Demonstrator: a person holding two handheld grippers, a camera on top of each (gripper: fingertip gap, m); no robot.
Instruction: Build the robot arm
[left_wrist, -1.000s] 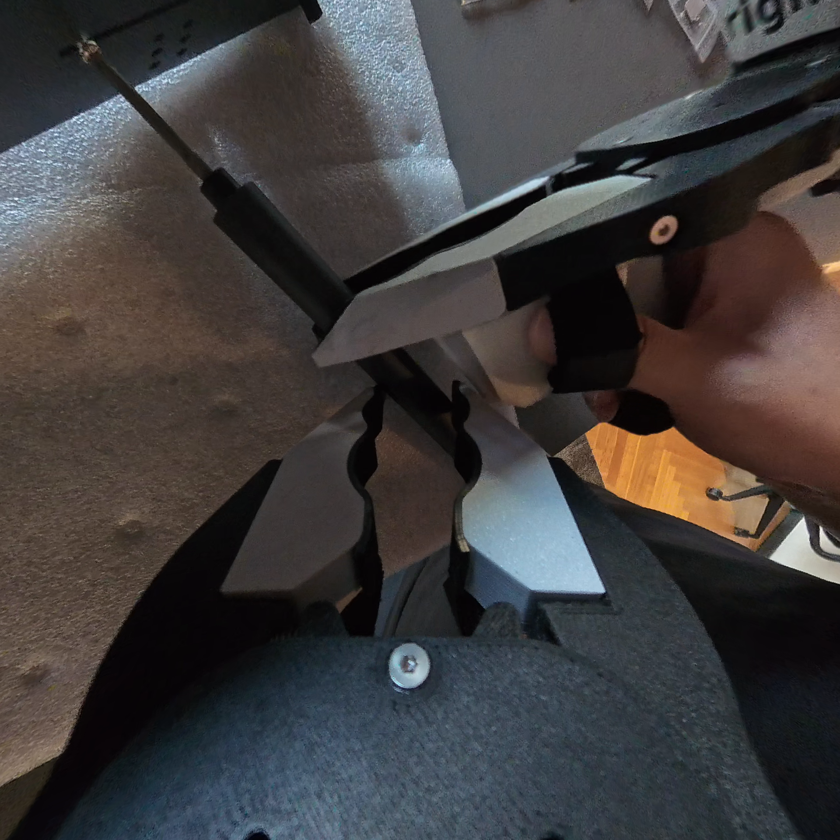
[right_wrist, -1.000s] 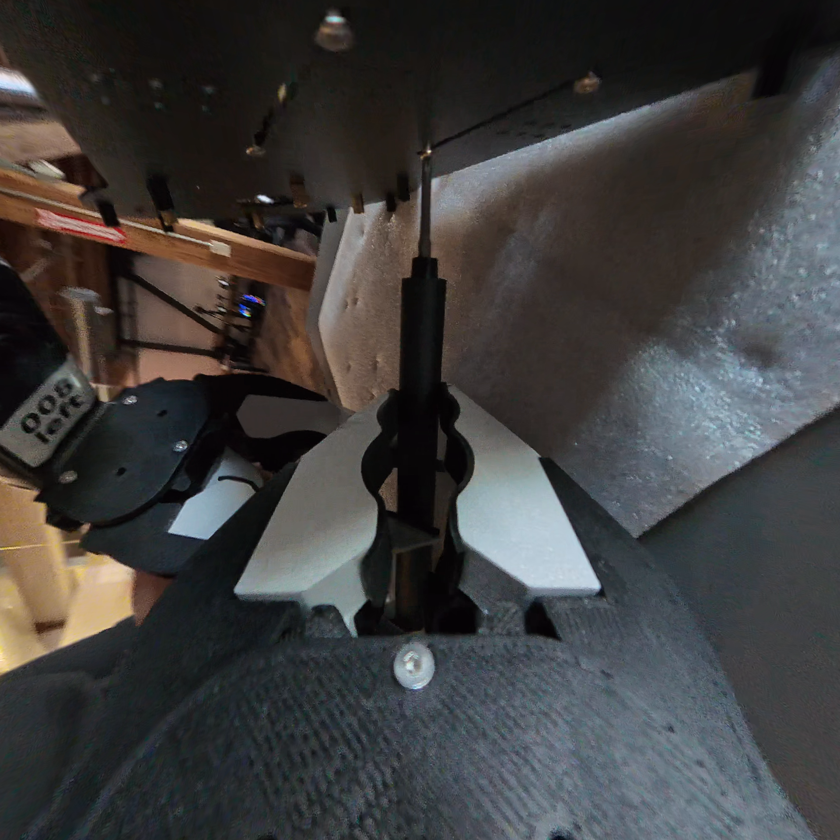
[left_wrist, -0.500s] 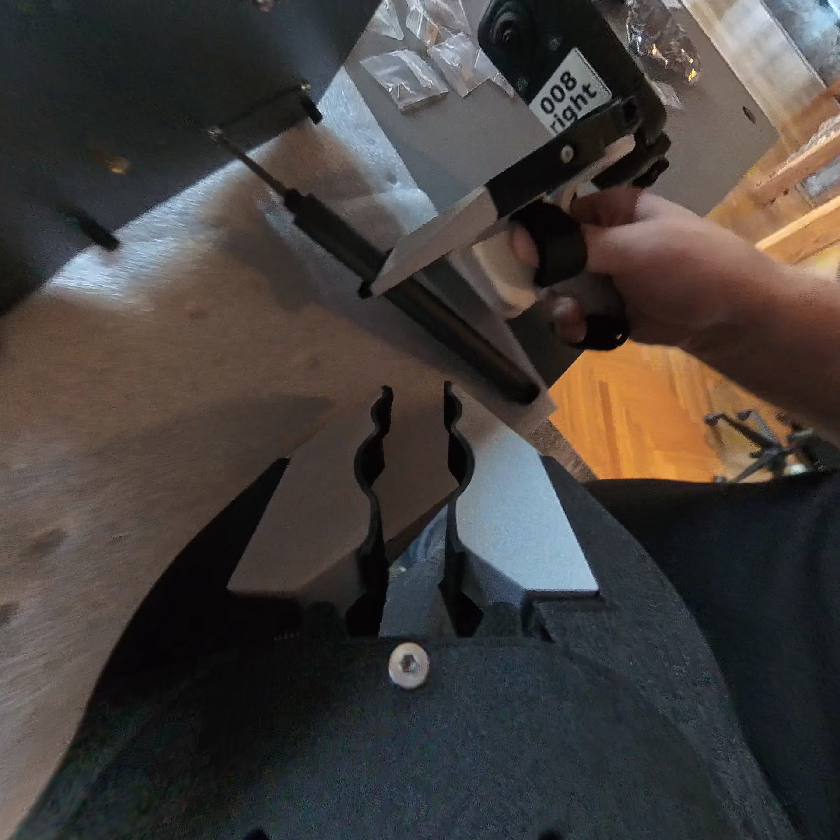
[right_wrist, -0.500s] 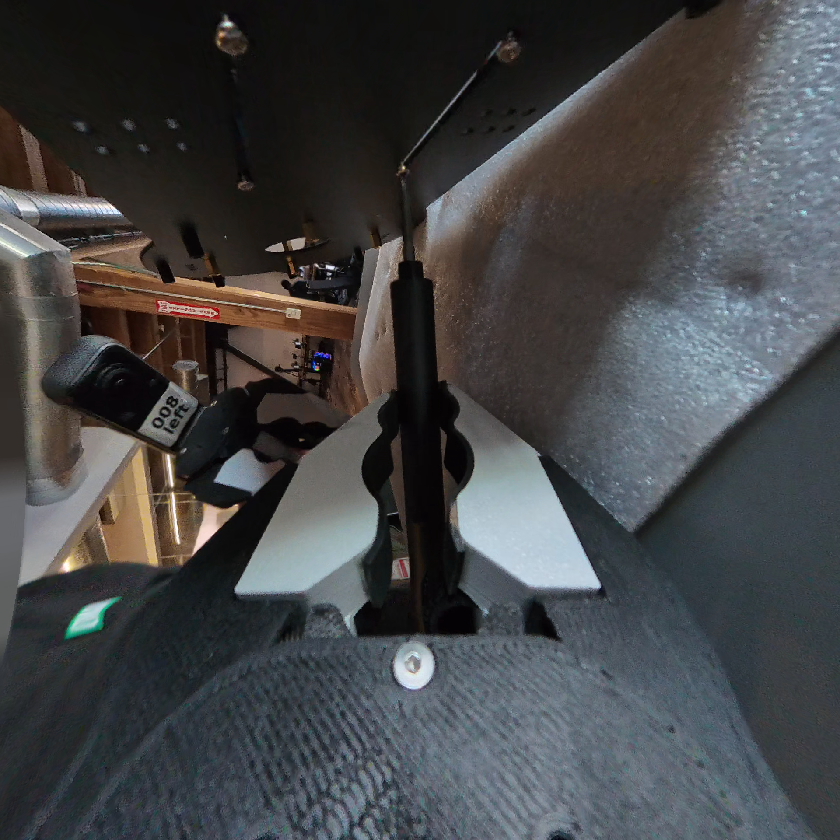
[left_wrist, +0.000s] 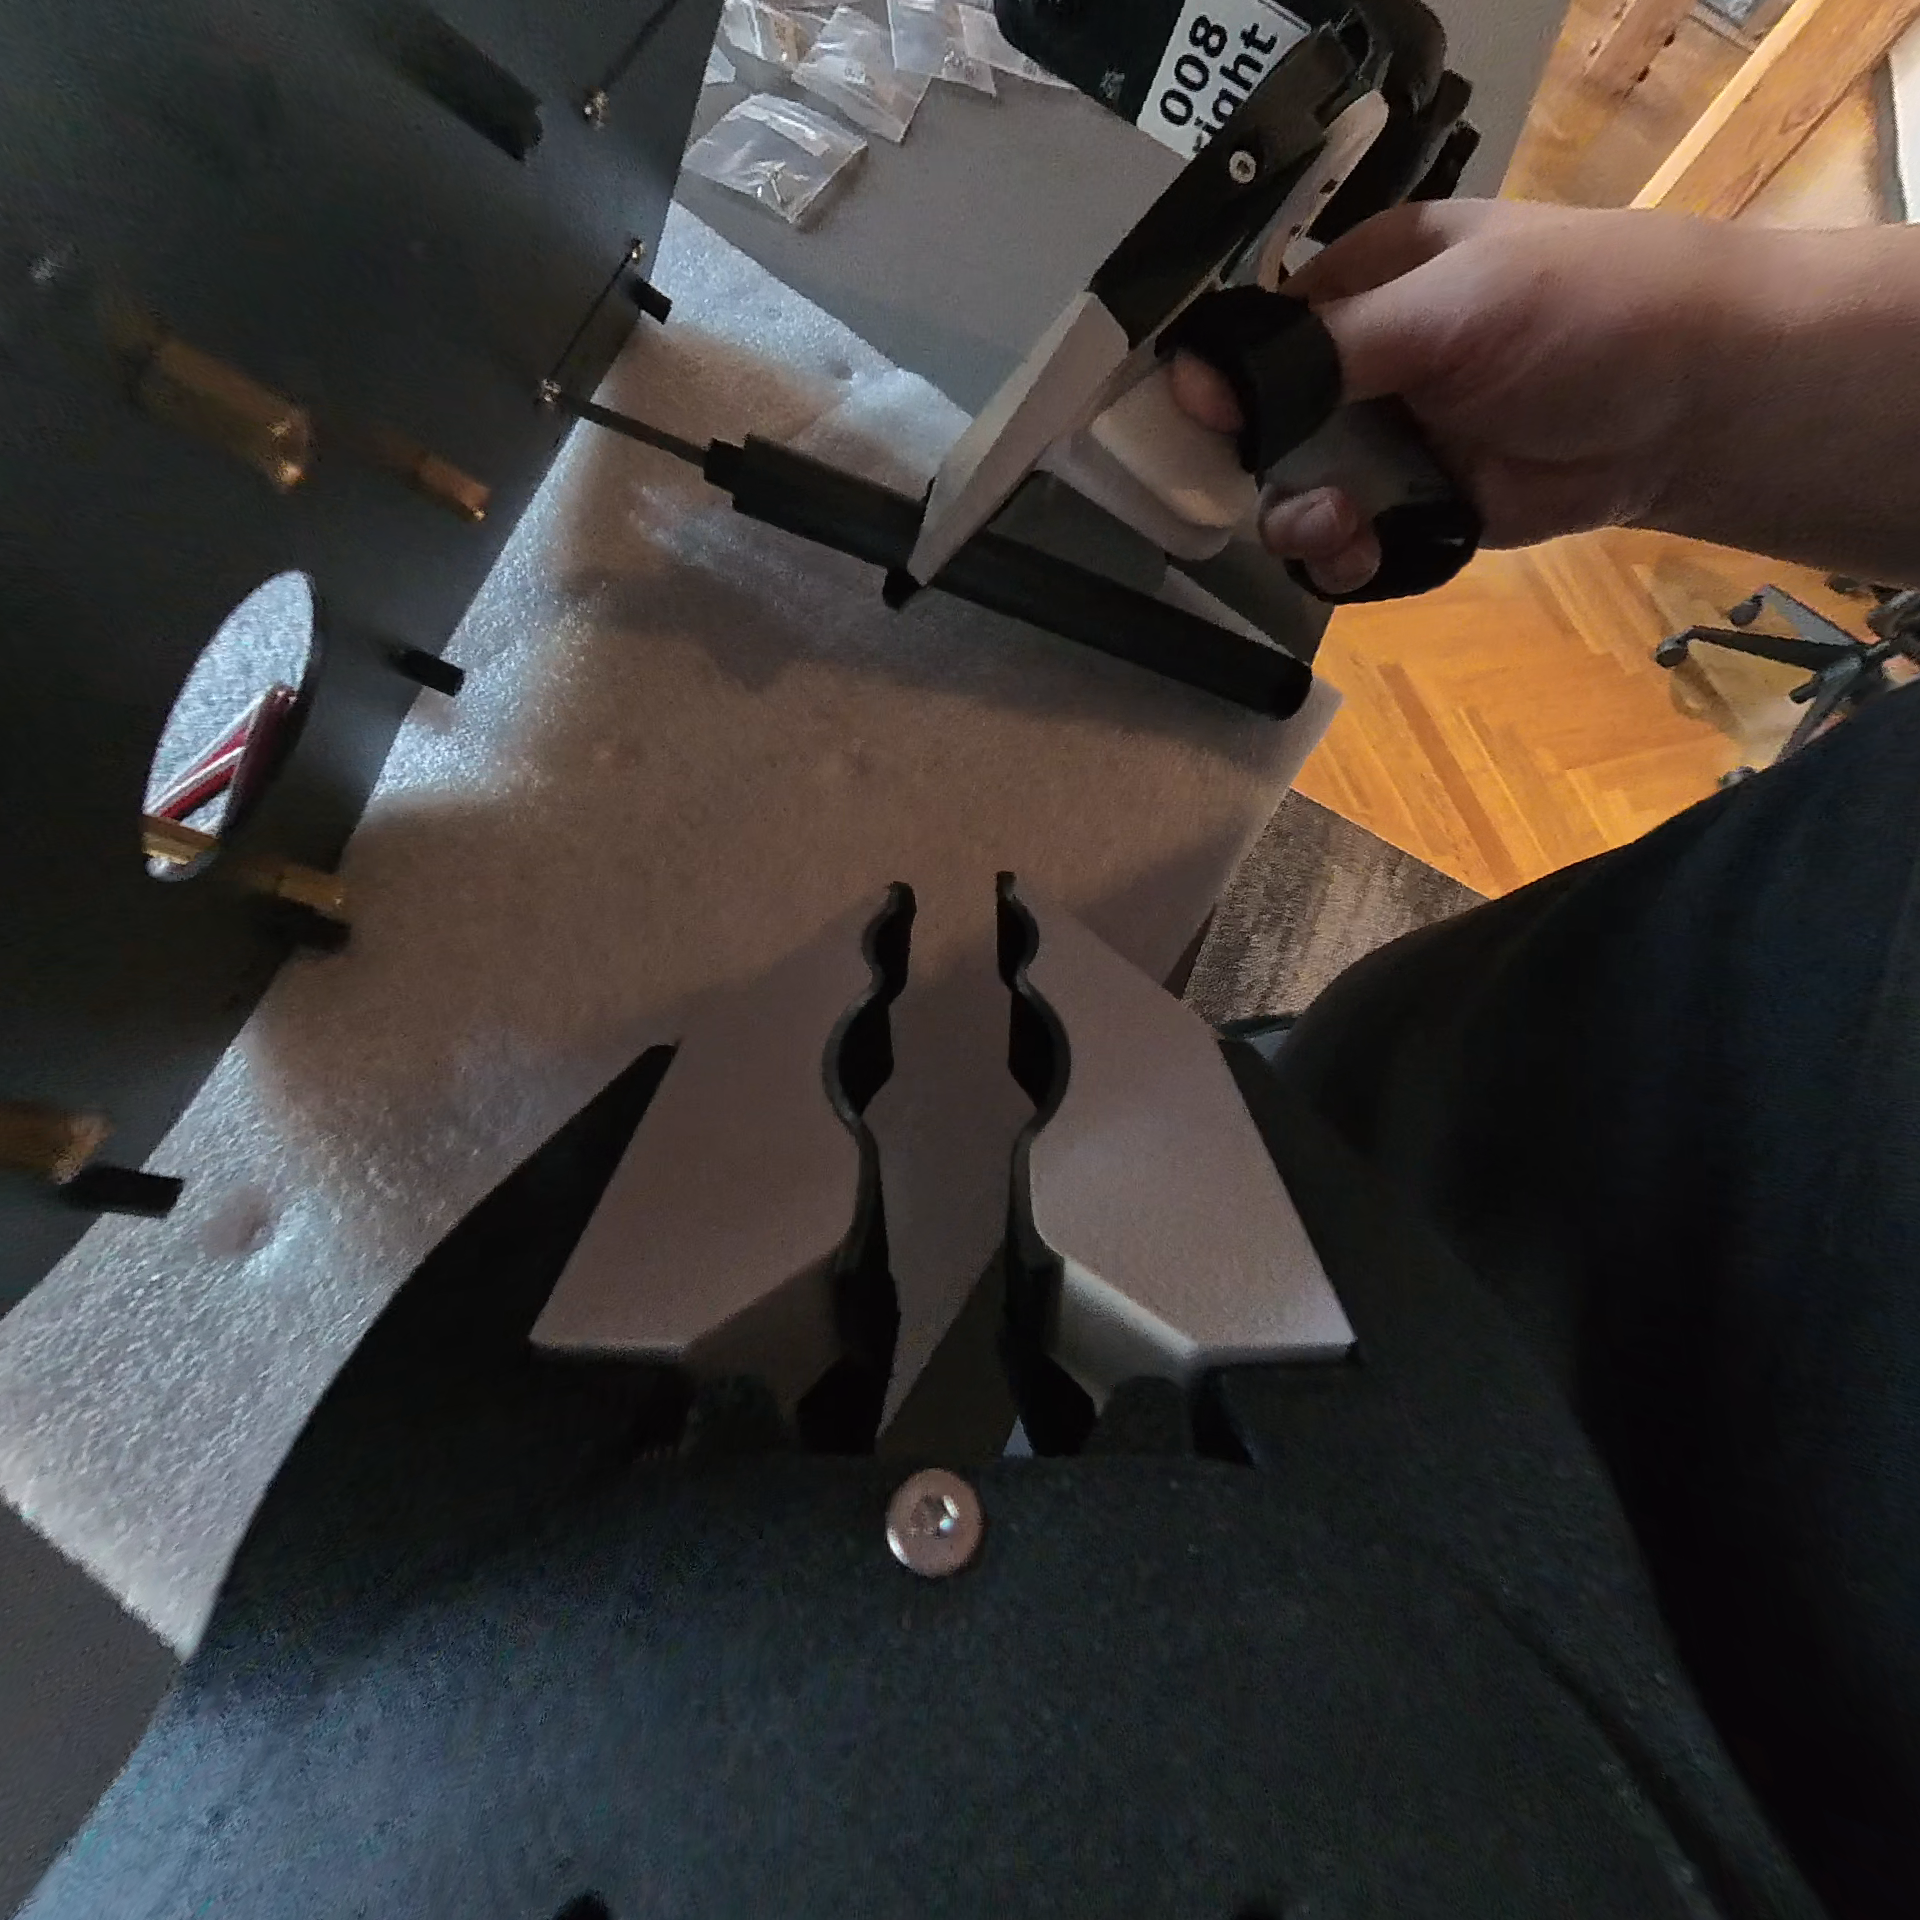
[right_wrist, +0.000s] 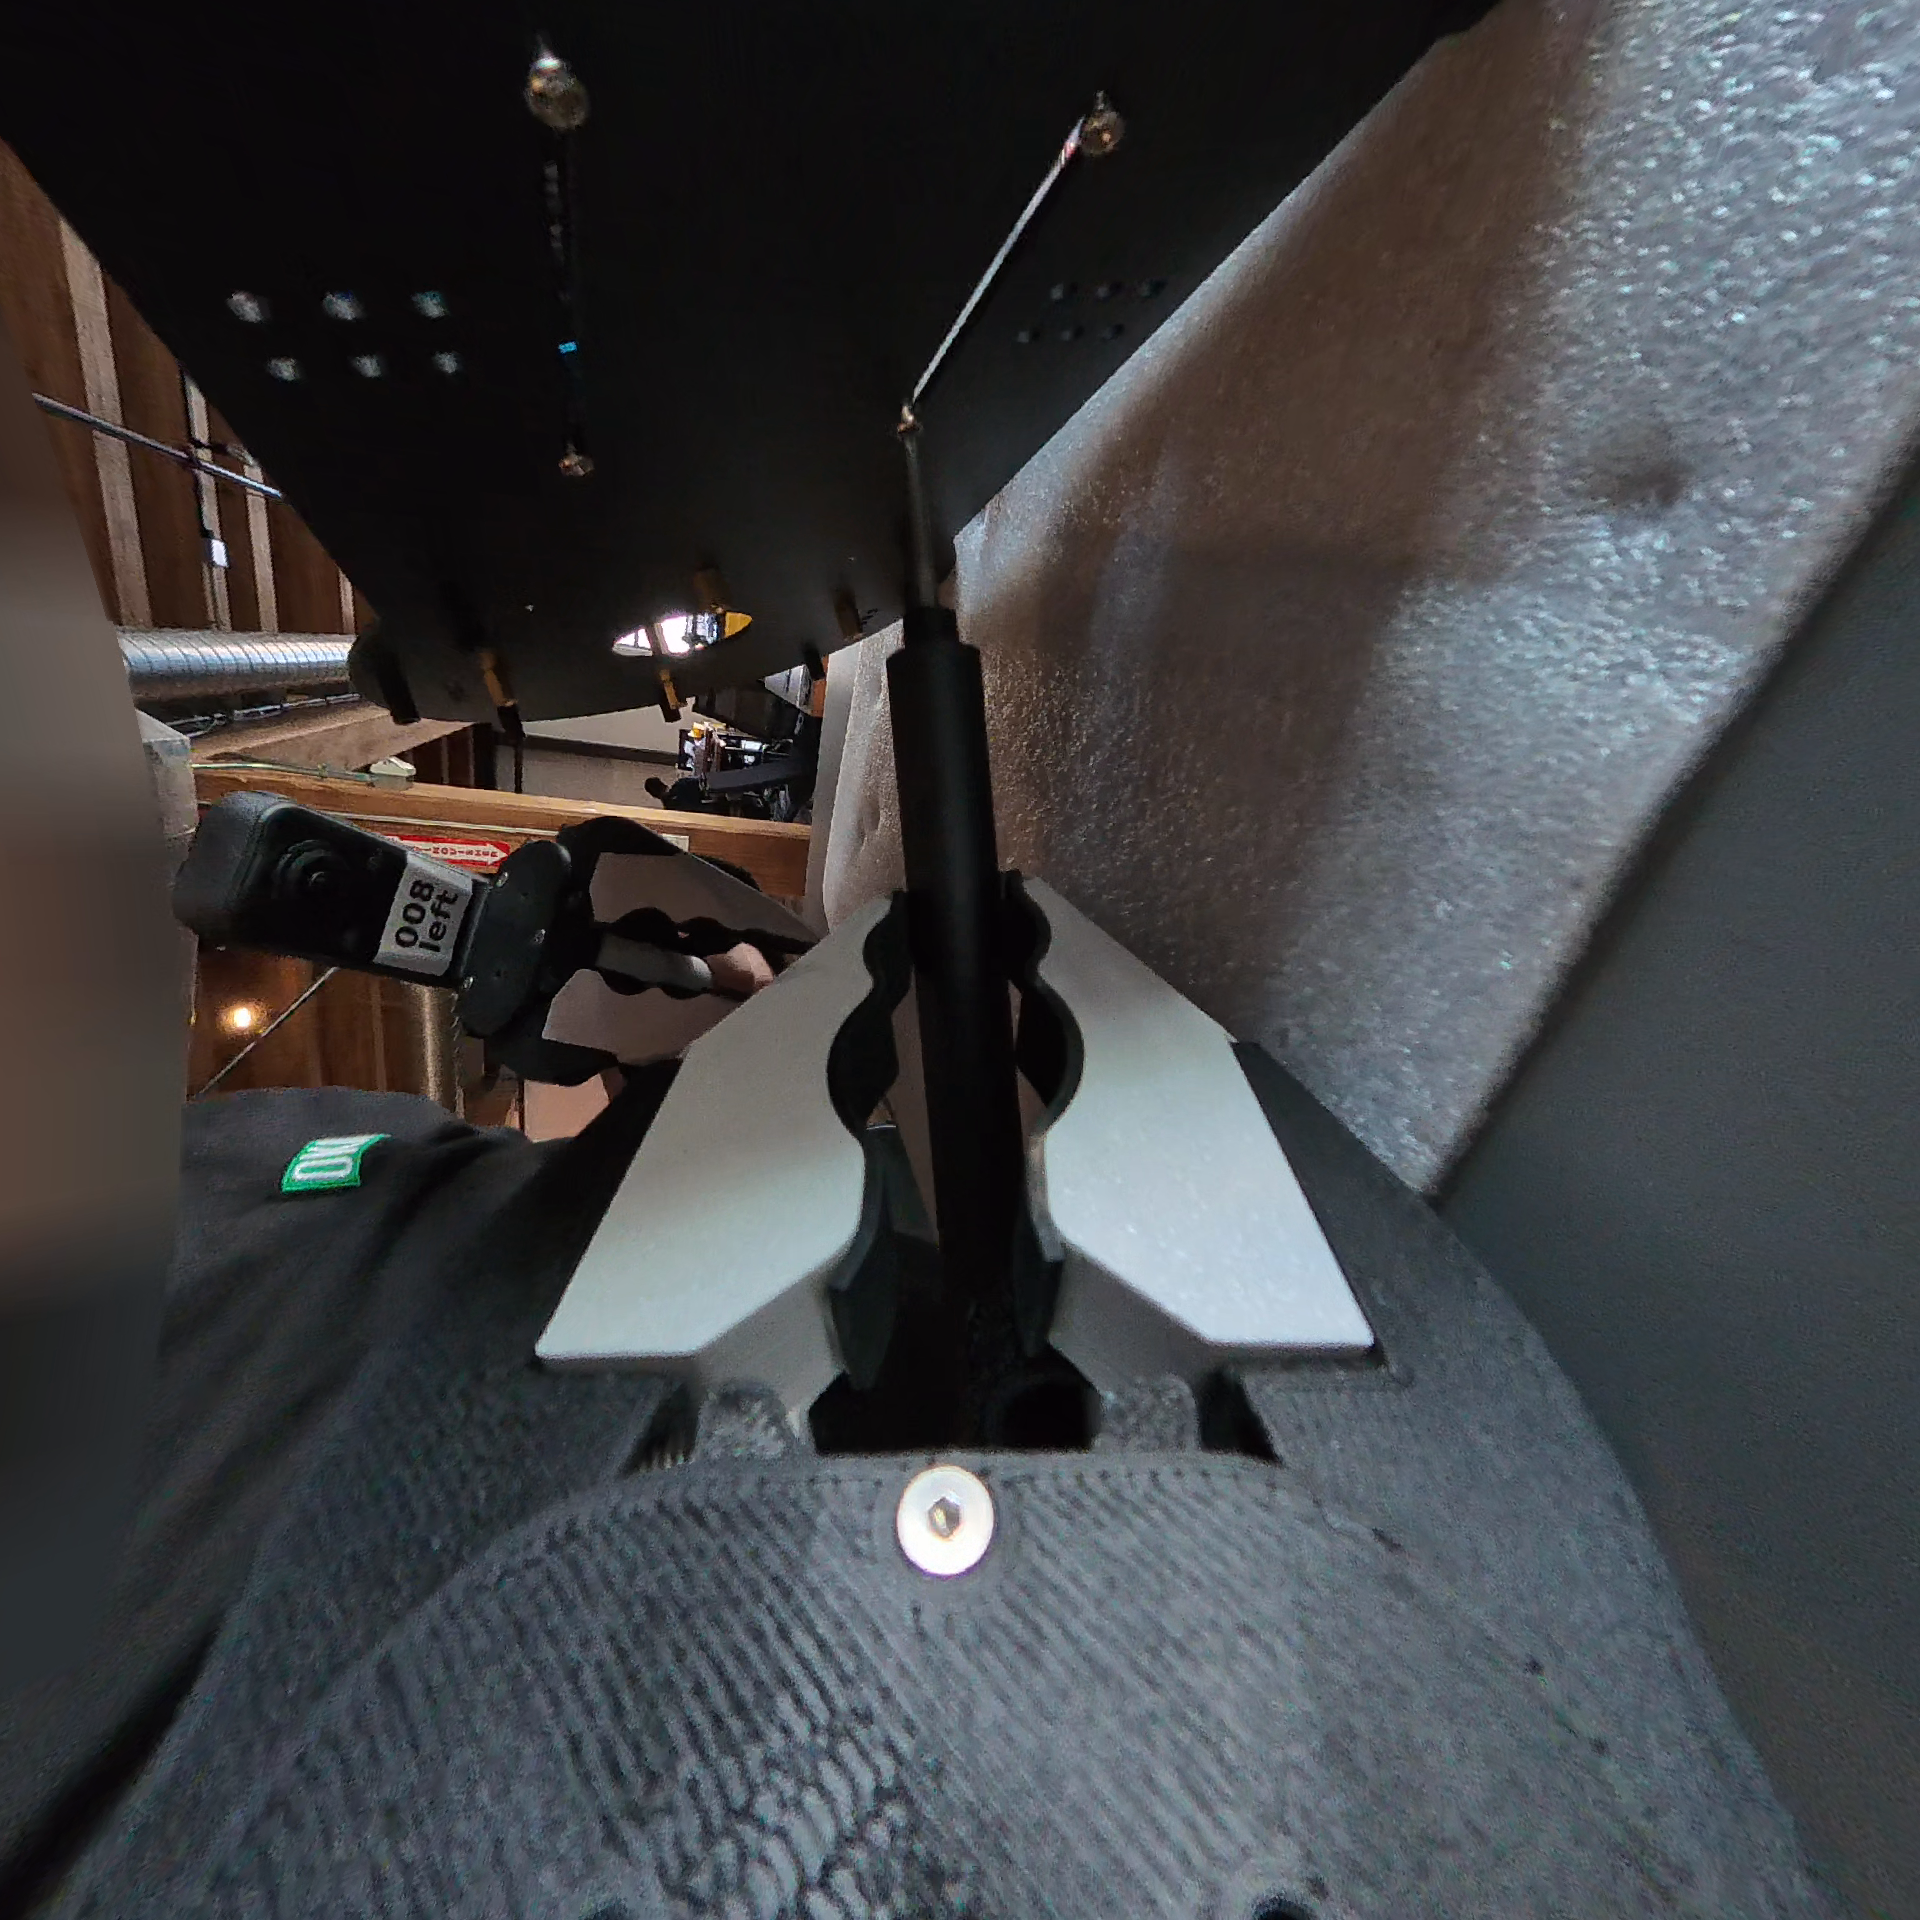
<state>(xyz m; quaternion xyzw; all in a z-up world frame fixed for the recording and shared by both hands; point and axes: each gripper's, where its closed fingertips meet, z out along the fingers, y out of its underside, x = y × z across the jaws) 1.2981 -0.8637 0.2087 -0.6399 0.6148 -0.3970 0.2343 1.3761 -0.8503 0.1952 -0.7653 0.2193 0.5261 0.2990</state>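
Note:
My right gripper is shut on the black handle of a screwdriver. Its thin shaft reaches up to a small screw at the edge of a dark metal panel. In the left wrist view the right gripper holds the screwdriver level over white foam, with its tip at the screw on the panel's corner. My left gripper is empty, its jaws slightly apart, hovering over the foam well below the screwdriver. It also shows at the left in the right wrist view.
A white foam sheet lies under the panel. Brass standoffs and black pegs stick out of the panel, beside a round hole. Small clear bags of hardware lie on the grey table behind. A wooden floor lies beyond the table edge. The grippers' ends are close to 9 cm from one another.
My left gripper has drawn back from the screwdriver and the right gripper, so more of the panel and foam shows. The right gripper still holds the screwdriver at the screw.

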